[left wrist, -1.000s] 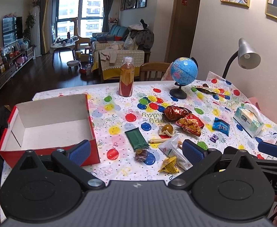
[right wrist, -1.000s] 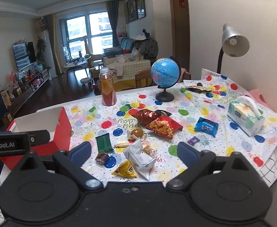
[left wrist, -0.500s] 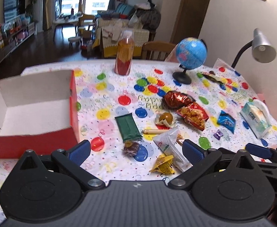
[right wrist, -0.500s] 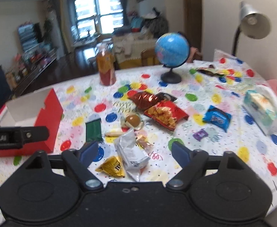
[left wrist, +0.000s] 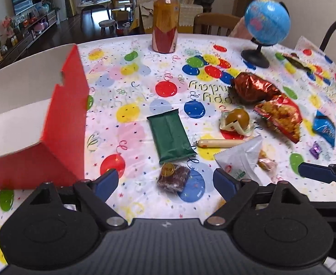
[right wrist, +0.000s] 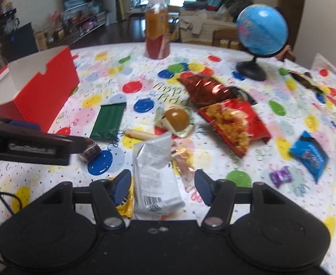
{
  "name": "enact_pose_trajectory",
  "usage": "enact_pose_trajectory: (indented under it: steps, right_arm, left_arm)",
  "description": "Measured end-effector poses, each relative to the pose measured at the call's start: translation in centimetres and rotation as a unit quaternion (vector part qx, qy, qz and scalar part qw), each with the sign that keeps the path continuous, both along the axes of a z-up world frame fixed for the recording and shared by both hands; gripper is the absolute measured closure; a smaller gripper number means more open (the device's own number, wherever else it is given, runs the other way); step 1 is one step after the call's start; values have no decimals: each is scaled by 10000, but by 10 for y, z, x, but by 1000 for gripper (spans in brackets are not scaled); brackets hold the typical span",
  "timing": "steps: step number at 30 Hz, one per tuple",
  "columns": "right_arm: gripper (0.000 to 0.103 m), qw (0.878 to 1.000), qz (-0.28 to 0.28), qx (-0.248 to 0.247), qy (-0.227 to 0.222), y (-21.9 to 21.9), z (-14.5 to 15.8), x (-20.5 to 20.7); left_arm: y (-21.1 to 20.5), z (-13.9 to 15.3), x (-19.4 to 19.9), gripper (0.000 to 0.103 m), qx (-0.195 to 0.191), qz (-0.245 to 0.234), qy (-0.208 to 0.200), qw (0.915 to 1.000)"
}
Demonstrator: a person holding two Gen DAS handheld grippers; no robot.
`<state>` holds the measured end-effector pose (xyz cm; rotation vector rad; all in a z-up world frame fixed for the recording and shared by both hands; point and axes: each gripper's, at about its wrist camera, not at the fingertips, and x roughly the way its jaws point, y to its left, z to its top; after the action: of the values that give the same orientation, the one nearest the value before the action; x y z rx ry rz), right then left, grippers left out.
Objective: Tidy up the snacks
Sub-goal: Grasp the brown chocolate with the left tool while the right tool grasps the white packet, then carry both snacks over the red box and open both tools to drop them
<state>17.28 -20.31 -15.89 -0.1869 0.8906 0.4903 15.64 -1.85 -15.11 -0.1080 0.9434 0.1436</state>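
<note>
- Snacks all loose on the balloon-print counter; open red cardboard box empty
- Left gripper closing, empty, over brown wrapped sweet
- Right gripper closing around silver foil packet, pads not touching

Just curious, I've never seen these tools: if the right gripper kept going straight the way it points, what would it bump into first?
Most likely the silver snack packet: it lies between the closing fingers of the right gripper, not yet pinched. Depth is hard to judge.
</note>
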Motion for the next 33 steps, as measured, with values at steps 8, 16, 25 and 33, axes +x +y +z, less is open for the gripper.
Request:
enact_pose_trajectory:
  steps: [8, 16, 25, 33]
  right_arm:
    - [66, 9993, 230, -77, 271, 16, -25, 16]
    - [79, 9989, 377, -91, 279, 21, -29, 17]
    - [91, 9992, 349, 14, 216, 14, -23, 14]
    - [94, 9987, 365, 321, 159, 7, 2, 2]
  left_arm:
    - [3, -29, 30, 41, -258, 49, 387, 9989]
    - [2, -40, 35, 64, -520, 0, 478, 9975]
    - [2, -32, 25, 66, -705, 60, 408, 9967]
    - [1, 1, -5, 66, -600, 118, 135, 9980]
